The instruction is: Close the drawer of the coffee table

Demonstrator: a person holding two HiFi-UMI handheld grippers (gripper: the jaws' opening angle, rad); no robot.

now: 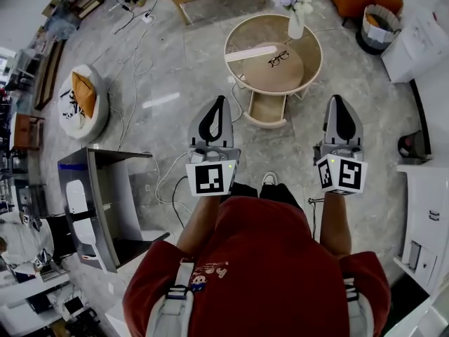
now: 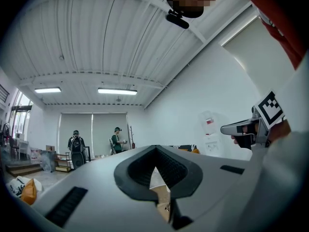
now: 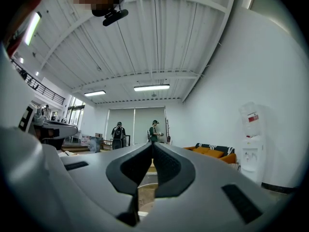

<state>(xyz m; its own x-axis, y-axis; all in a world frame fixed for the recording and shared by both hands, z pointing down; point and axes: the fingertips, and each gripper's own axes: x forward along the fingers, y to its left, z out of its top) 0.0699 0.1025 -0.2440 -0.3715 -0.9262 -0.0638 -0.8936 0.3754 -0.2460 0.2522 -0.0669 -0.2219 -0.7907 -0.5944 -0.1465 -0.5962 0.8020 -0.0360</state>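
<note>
Head view: the round coffee table (image 1: pixel 309 65) stands far centre. Its drawer (image 1: pixel 267 109) is pulled out toward the near side. The drawer lies beyond and between the left gripper (image 1: pixel 222 100) and the right gripper (image 1: pixel 336 100), and touches neither.

Left gripper view: the jaws meet at their tips with nothing between them. A strip of the tabletop shows through the gap behind them.

Right gripper view: the jaws are together and empty, with the table's edge showing behind them.

The drawer (image 1: pixel 267 109) runs partly hidden under the coffee table (image 1: pixel 247 34)
</note>
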